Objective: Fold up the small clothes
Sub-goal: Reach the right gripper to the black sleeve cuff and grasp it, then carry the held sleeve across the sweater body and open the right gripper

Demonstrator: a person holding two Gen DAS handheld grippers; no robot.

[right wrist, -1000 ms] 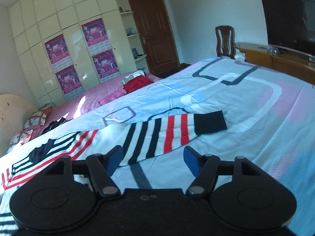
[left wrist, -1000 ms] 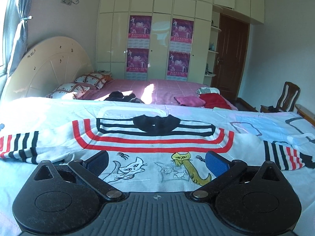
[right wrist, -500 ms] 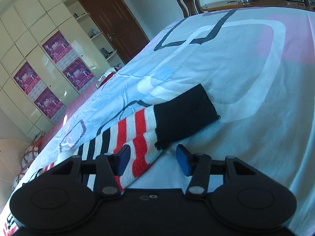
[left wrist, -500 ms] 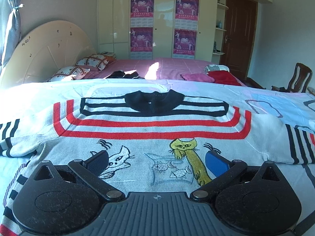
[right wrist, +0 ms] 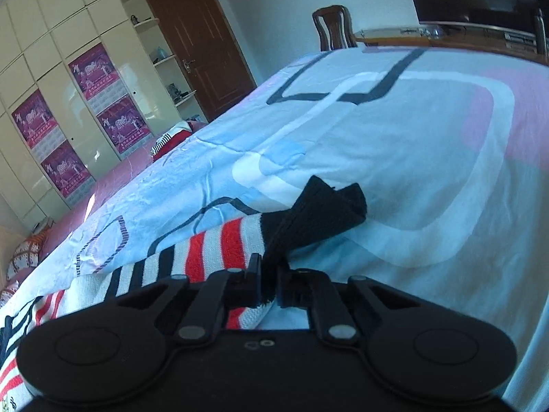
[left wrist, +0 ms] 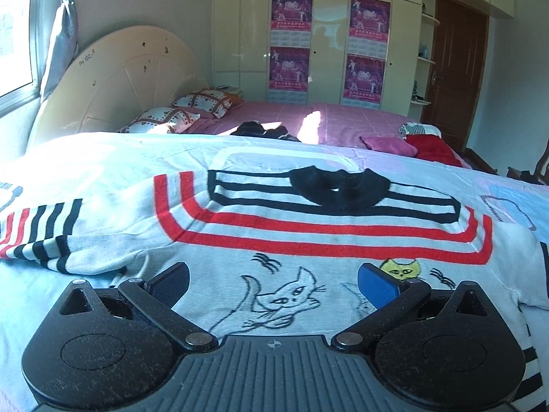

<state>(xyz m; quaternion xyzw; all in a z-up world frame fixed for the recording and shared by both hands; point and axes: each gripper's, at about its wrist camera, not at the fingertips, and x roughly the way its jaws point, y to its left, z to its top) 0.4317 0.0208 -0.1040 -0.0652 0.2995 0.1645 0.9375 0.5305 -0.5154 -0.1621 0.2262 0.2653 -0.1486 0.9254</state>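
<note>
The sweater (left wrist: 308, 240) is spread flat on the bed (right wrist: 429, 158). Its black cuff (right wrist: 319, 213) is pinched by the closed right gripper (right wrist: 269, 283); the left gripper (left wrist: 272, 279) is held open over the chest. A sleeve fold inward is probably called for next.

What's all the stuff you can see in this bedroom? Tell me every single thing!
sweater: one, white with red and black stripes and cat pictures, flat on the near bed
sleeve cuff: one, black, pinched in the right gripper
quilt: one, light blue, white and pink, under the sweater
pillows: two, patterned, by the headboard on the far pink bed
posters: four, purple, on the wardrobe doors
door: one, brown, right of the wardrobe
chair: one, dark wood, beyond the bed
left gripper: one, black with blue pads, open over the sweater
right gripper: one, black, shut on the cuff
</note>
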